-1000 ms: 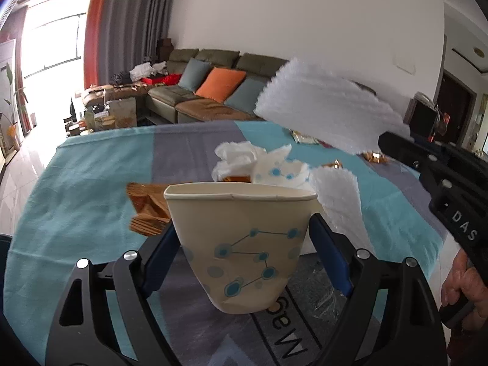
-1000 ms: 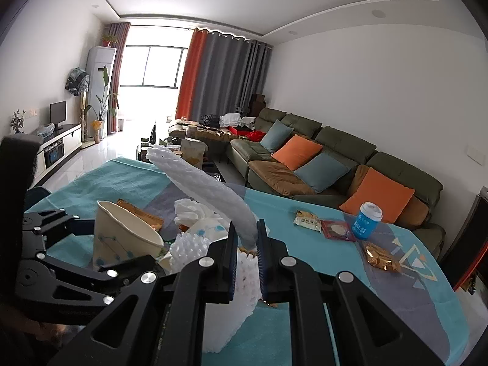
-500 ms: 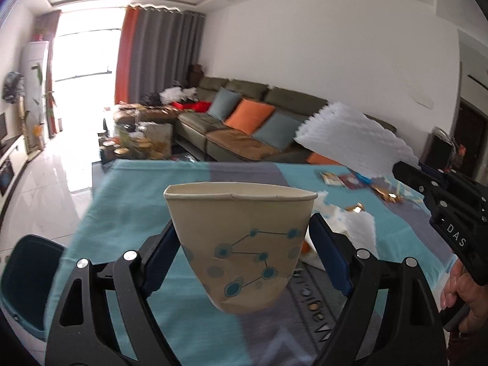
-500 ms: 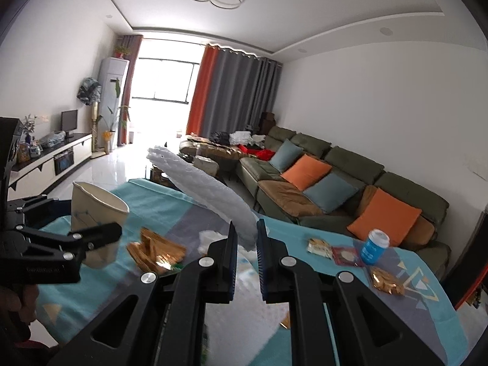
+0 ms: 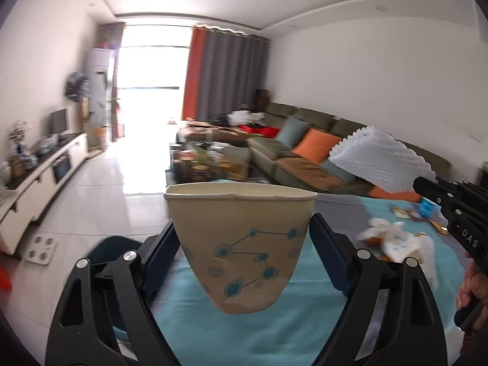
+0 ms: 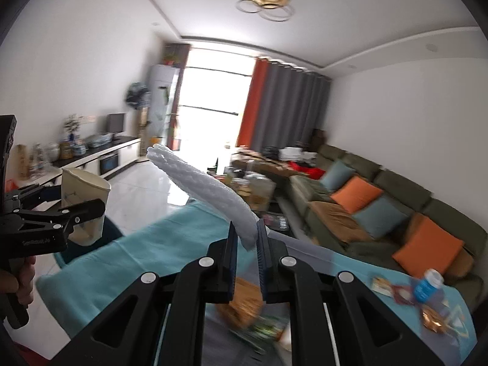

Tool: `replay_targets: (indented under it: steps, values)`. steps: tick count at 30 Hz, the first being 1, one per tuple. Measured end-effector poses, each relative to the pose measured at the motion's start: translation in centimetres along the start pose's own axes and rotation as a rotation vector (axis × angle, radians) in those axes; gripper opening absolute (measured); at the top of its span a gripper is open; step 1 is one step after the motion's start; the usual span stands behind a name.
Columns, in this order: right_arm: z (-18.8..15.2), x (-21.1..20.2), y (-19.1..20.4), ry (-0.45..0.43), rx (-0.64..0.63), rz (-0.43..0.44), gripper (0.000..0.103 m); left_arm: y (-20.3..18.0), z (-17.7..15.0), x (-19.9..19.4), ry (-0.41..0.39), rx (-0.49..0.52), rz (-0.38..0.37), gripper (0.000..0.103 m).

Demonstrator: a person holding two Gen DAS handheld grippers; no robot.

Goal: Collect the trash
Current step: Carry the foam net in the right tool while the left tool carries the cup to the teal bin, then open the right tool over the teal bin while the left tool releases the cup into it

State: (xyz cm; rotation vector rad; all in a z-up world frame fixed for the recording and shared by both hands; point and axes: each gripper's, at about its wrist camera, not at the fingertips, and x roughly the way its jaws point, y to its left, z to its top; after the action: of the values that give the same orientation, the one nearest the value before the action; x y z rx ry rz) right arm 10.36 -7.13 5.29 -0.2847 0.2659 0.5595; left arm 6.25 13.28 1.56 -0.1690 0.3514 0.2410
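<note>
Left hand-held gripper [image 5: 244, 262] grips the cup [image 5: 241, 244], right [image 6: 247, 244] pinches foam [image 6: 210, 192]; keep both level toward the bin [image 5: 113, 247].

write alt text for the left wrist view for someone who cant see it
The left gripper holds a beige paper cup with blue dots upright above a teal tablecloth. At right, the right gripper clamps white foam netting; a living room with a sofa lies beyond.
</note>
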Motion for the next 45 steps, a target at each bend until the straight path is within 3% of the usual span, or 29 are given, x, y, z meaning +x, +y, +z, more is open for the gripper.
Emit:
replay_targets:
  steps: [8, 11, 16, 21, 25, 30, 31, 33, 34, 41, 45]
  values:
    - [2.7, 6.0, 6.7, 0.068, -0.056, 0.239, 0.011, 9.8, -0.4, -1.7, 0.027, -0.051, 0.208, 0.083]
    - [3.3, 7.9, 9.4, 0.111, -0.074, 0.310, 0.011, 13.2, -0.8, -1.6, 0.061, -0.069, 0.251, 0.083]
    - [3.7, 12.2, 14.4, 0.217, -0.085, 0.431, 0.011, 17.9, -2.0, -0.6, 0.134, -0.096, 0.281, 0.083]
    - [2.7, 17.4, 18.4, 0.373, -0.061, 0.509, 0.011, 20.1, -3.8, 3.5, 0.247, -0.110, 0.277, 0.083]
    - [0.9, 20.8, 21.1, 0.510, -0.045, 0.538, 0.011, 20.0, -5.7, 7.0, 0.322, -0.096, 0.266, 0.084]
    - [-0.3, 23.1, 24.1, 0.610, -0.029, 0.567, 0.015, 20.5, -6.9, 9.5, 0.362, -0.088, 0.276, 0.085]
    - [-0.3, 23.2, 24.4, 0.612, -0.033, 0.560, 0.016, 20.2, -7.1, 9.9, 0.365, -0.086, 0.275, 0.088]
    - [-0.2, 23.2, 24.6, 0.624, -0.028, 0.566, 0.034, 20.0, -7.4, 10.7, 0.372, -0.078, 0.290, 0.089]
    - [0.0, 23.5, 24.5, 0.620, -0.029, 0.562, 0.038, 20.0, -7.5, 10.7, 0.371, -0.077, 0.291, 0.091]
    - [0.8, 23.4, 22.2, 0.591, 0.046, 0.551, 0.042, 19.2, -7.4, 10.6, 0.369, -0.070, 0.321, 0.097]
    - [1.1, 22.6, 20.3, 0.554, 0.072, 0.532, 0.053, 19.1, -6.9, 10.2, 0.359, -0.073, 0.332, 0.098]
